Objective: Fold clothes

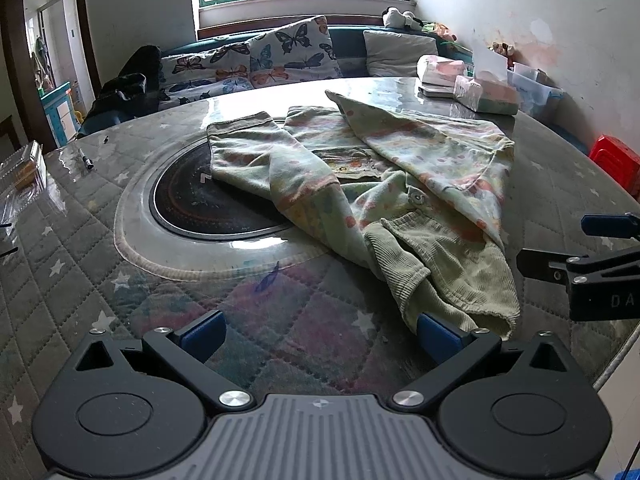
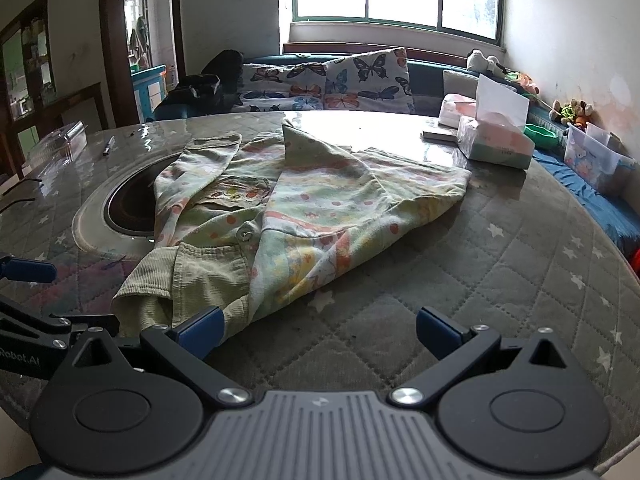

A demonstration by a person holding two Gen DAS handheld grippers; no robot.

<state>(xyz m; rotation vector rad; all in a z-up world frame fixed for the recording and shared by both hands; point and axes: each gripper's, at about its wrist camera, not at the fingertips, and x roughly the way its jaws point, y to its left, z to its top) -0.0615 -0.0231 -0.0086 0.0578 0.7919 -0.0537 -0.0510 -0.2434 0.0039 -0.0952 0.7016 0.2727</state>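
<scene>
Fingers (image 1: 202,334) of the left gripper (image 1: 320,336) are spreading wide and gripping nothing, its right-hand one touching the near ribbed hem of the garment (image 1: 360,168). Those of the right gripper (image 2: 318,330) are likewise standing well apart and empty, its left-hand one just beside the same hem.

Carrying the garment, the round quilted table (image 2: 500,280) is lying under a clear glossy cover. The garment itself, a pale green top printed with orange spots, is lying crumpled and partly folded near the middle of the table, one sleeve draping over the dark round cooktop (image 1: 192,200) that is sitting just beside it. Well beyond the garment, toward the table's far edge, a tissue box (image 2: 496,142) is standing. Well apart from the garment, past the cooktop, a small pen (image 1: 85,159) is lying.
</scene>
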